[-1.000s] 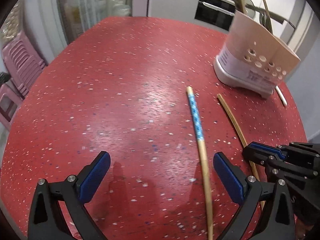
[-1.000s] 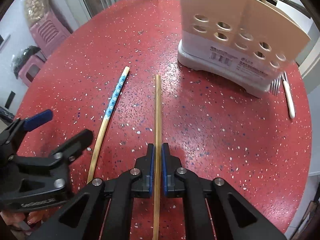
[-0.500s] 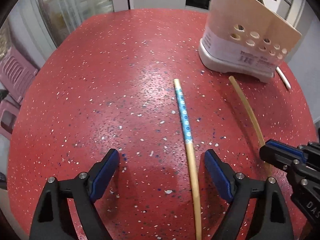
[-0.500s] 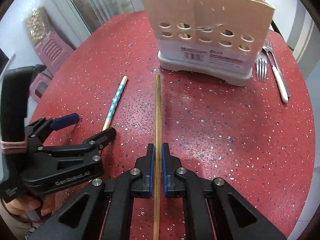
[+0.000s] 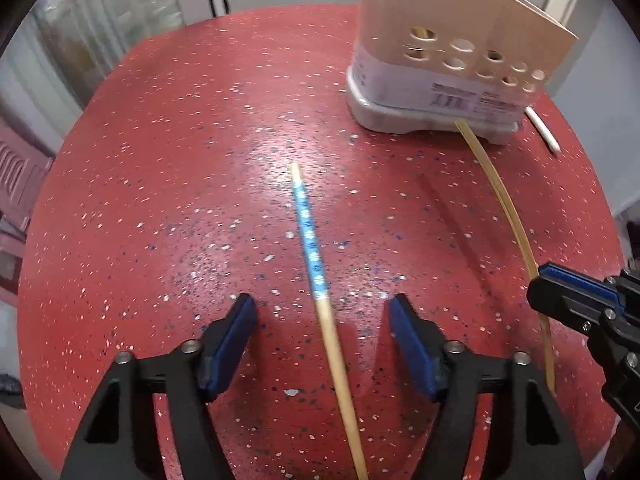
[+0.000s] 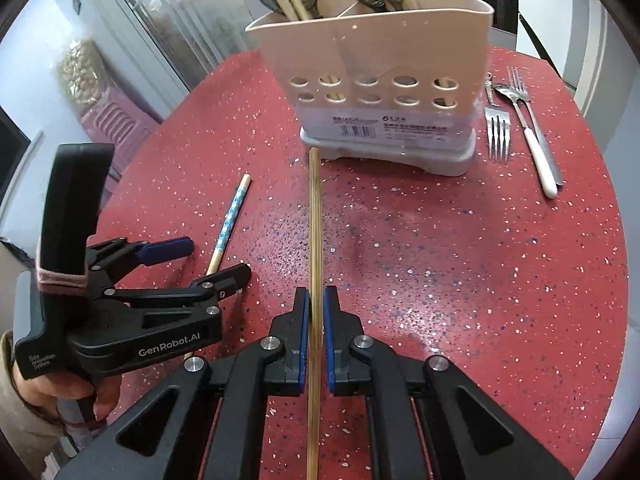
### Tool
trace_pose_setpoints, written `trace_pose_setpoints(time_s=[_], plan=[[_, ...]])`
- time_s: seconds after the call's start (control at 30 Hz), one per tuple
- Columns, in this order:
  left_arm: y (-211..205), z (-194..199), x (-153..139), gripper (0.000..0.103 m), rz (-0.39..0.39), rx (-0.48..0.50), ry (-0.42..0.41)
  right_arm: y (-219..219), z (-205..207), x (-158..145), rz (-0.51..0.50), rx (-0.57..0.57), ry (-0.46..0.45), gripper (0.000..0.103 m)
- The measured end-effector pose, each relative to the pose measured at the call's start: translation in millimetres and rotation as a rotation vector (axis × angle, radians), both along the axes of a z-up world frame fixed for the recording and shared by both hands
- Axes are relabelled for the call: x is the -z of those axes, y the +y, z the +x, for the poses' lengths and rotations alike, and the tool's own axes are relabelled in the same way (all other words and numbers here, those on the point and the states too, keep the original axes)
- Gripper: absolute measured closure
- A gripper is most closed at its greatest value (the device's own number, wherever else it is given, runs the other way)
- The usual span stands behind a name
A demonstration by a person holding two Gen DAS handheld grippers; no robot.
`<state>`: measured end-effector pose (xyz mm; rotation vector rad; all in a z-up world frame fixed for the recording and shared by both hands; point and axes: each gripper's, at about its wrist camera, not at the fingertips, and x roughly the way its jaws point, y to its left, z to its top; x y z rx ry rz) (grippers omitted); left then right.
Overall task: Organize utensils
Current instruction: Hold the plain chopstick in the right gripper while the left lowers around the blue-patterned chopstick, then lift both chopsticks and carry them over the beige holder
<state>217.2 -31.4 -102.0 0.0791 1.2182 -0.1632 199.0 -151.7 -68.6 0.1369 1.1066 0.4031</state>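
Right now the right claw [image 6: 316, 312] is clamped on a plain bamboo chopstick [image 6: 314, 216], its blue pads pressed to either side of the shaft some way back from the middle. The stick runs straight forward along the line of the fingers, so its far tip sits just short of the grey base of the utensil holder [image 6: 384, 92]. Held that way, it looks ready to be tipped up and dropped in among the chopsticks and spoons already standing in the holder.

The left claw [image 5: 322, 344] stands open, with nothing gripped, and its jaws have just been closing in. Between its pads lies the blue-patterned chopstick [image 5: 310, 248], flat on the red speckled desk [image 5: 160, 200]; the pads straddle its bare wooden half and neither touches it. The patterned end points away towards the holder, well apart from it. My guess is that the claw is lined up across the stick so that one squeeze will catch it near the thicker end, where the grip should be steadier.

Further out, to the right of the holder, a fork [image 6: 496, 128] and a white-handled utensil [image 6: 538, 156] lie on the desk, not yet put away. In the right wrist view a hand [image 6: 60, 392] holds the left claw's handle.
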Motion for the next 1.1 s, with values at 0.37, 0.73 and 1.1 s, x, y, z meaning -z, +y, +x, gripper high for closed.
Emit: trace_pose_setpoints(time_s=[0.37, 0.73, 1.1], plan=[[-18, 13, -13, 0.071, 0.021, 0.080, 0.032, -22, -13, -16, 0.044, 0.014, -0.030, 0.096], [-17, -35, -38, 0.071, -0.101, 0.007, -0.176, -31, -26, -24, 0.069, 0.024, -0.049, 0.096], [13, -72, -91, 0.071, -0.239, -0.075, -0.353, -41, -38, -53, 0.115, 0.018, -0.131, 0.096]])
